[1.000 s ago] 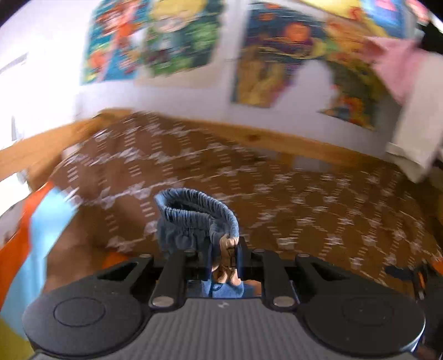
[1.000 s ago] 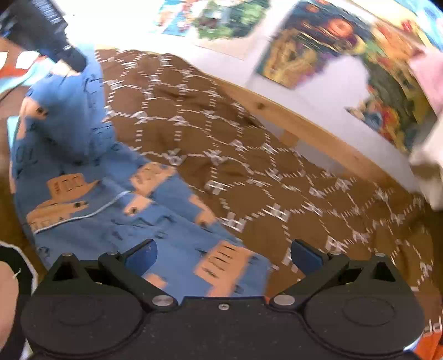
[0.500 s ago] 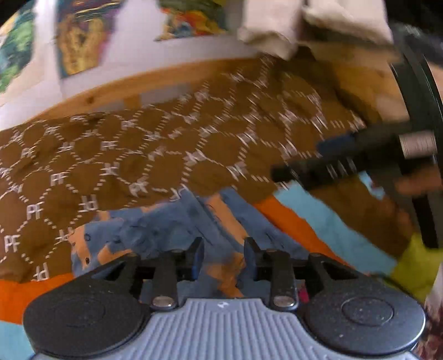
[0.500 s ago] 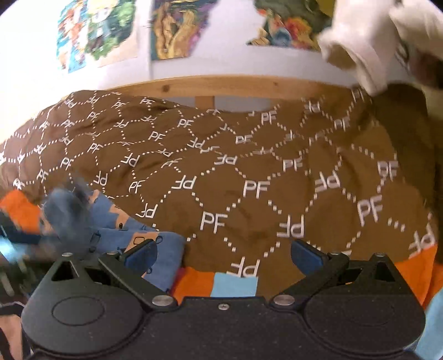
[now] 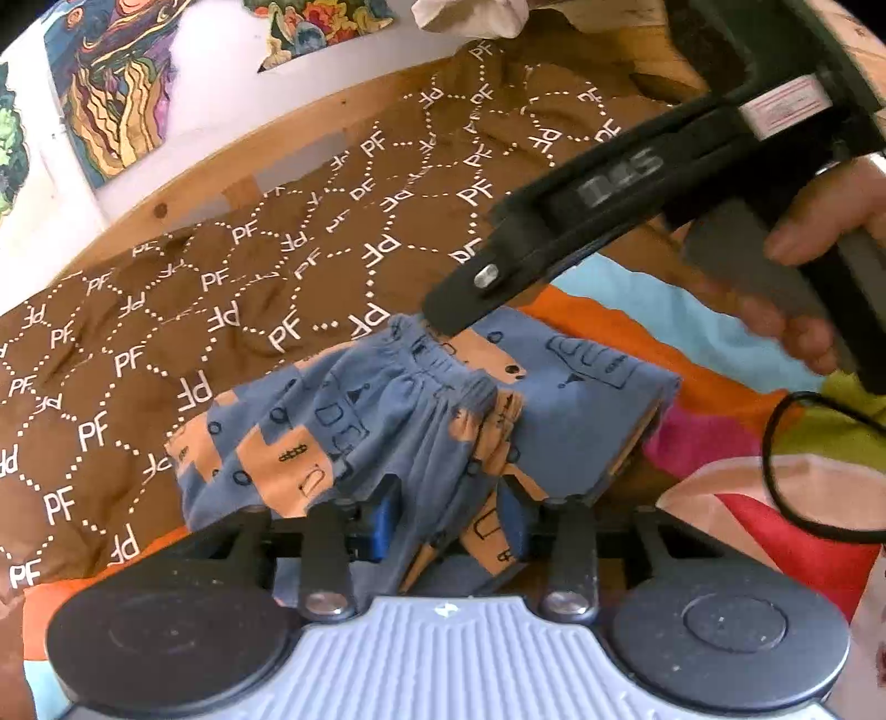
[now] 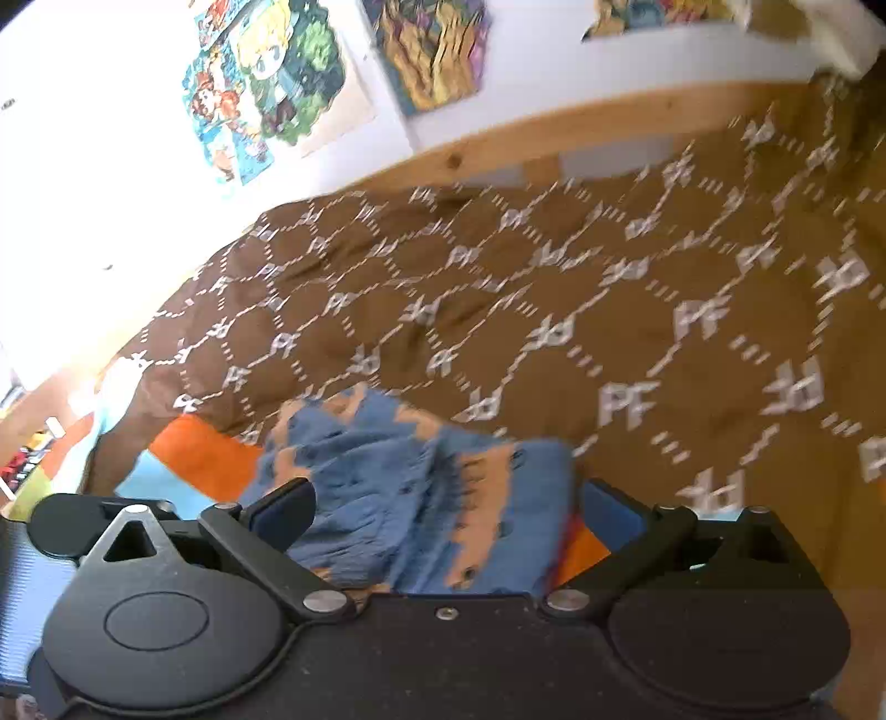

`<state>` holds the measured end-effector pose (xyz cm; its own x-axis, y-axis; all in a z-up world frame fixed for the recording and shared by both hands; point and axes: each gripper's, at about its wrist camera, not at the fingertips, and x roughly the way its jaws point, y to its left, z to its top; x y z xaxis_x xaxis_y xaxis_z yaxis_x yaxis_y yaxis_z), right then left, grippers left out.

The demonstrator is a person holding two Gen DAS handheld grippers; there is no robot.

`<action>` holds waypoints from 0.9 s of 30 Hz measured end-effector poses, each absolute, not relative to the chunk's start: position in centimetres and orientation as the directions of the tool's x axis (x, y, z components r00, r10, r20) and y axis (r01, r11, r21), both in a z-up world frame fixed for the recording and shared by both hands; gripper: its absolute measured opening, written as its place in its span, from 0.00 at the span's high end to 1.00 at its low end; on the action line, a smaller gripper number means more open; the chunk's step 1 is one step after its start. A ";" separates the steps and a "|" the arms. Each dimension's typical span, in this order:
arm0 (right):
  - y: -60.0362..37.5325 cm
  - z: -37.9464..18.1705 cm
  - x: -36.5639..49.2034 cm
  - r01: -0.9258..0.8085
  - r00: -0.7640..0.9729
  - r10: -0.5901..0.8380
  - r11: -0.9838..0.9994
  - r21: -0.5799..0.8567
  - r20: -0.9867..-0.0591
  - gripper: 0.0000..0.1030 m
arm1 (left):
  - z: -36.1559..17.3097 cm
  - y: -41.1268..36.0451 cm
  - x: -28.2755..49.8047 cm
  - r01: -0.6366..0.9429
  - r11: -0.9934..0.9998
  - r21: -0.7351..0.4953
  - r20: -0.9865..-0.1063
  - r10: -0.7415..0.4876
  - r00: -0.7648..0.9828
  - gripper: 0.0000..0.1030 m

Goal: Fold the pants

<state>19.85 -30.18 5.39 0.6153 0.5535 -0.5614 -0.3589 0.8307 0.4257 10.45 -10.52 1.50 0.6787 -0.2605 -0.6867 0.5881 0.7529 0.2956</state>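
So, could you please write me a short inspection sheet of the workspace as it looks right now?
Surface: brown blanket with white PF print, over a multicoloured sheet.
Job's things: blue pants bunched on the bed.
Clutter: white cloth at the far edge.
Grippers: left claw partly open, fabric between its fingers; right claw open wide above the pants.
Cables: black cable looping at right.
Surroundings: wooden bed rail, posters on the white wall.

Pants: folded, bunched bundle

Blue pants [image 5: 421, 437] with orange block print and dark outline motifs, gathered elastic waistband uppermost, lie crumpled at the near edge of the brown "PF" blanket [image 5: 232, 299], partly overlapping it.
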 end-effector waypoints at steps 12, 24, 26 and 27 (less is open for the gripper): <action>-28.7 2.0 23.6 -0.295 0.538 0.626 0.767 0.570 -0.564 0.40 | 1.2 -10.7 10.5 0.608 0.746 0.271 -0.705 -0.276 0.653 0.67; -30.0 1.2 23.5 -0.180 0.560 0.635 0.721 0.670 -0.533 0.79 | 2.0 -9.2 11.3 0.559 0.810 0.178 -0.700 -0.295 0.650 0.92; -30.3 1.4 23.4 -0.170 0.569 0.643 0.702 0.691 -0.513 0.87 | 2.3 -8.9 11.2 0.555 0.816 0.161 -0.695 -0.305 0.651 0.94; -30.5 1.5 23.4 -0.168 0.571 0.649 0.691 0.703 -0.502 0.90 | 2.4 -8.8 11.3 0.551 0.820 0.153 -0.692 -0.309 0.652 0.94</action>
<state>23.37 -30.47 1.47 0.5711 0.6492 -0.5023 -0.1679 0.6914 0.7027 11.29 -8.85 2.40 0.6521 -0.3090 -0.6924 0.5511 0.8203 0.1530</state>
